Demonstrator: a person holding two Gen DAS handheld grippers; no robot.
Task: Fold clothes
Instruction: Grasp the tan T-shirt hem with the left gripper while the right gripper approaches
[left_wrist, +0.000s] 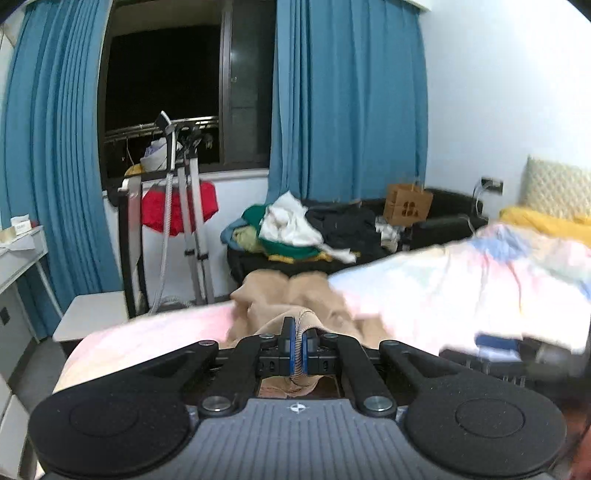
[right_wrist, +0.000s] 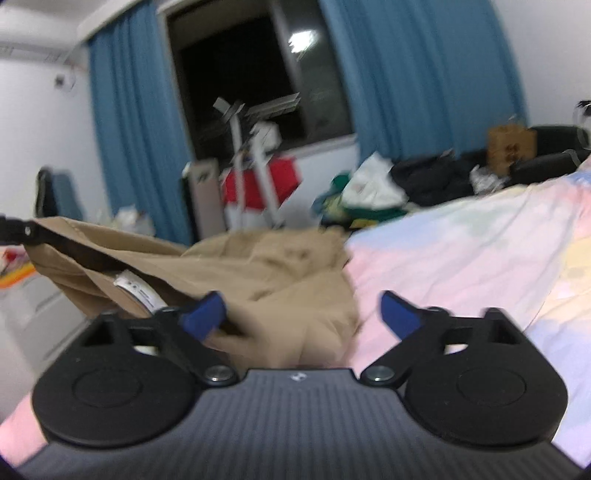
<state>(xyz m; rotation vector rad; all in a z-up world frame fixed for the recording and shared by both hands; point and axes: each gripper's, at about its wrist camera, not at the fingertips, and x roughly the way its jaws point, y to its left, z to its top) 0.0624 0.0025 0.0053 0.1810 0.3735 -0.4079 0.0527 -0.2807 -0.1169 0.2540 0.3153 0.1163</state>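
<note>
A tan garment (left_wrist: 269, 295) lies crumpled on the pastel bedsheet (left_wrist: 443, 288). My left gripper (left_wrist: 298, 328) is shut on a stitched edge of it, with cloth pinched between the blue pads and hanging below them. In the right wrist view the tan garment (right_wrist: 258, 266) stretches from the bed toward the far left, where a black finger (right_wrist: 14, 229) holds its raised edge. A white label shows inside it. My right gripper (right_wrist: 301, 310) stands open just above the cloth. Its left pad (right_wrist: 207, 314) is against a fold and its right pad (right_wrist: 397, 312) is over the bedsheet (right_wrist: 461, 240).
A heap of mixed clothes (left_wrist: 295, 229) covers a black sofa beyond the bed, with a cardboard bag (left_wrist: 406, 205) beside it. A garment steamer stand (left_wrist: 177, 184) with a red cloth is under the window. A white table (left_wrist: 96, 314) is at the left, and a yellow blanket (left_wrist: 543, 221) at the right.
</note>
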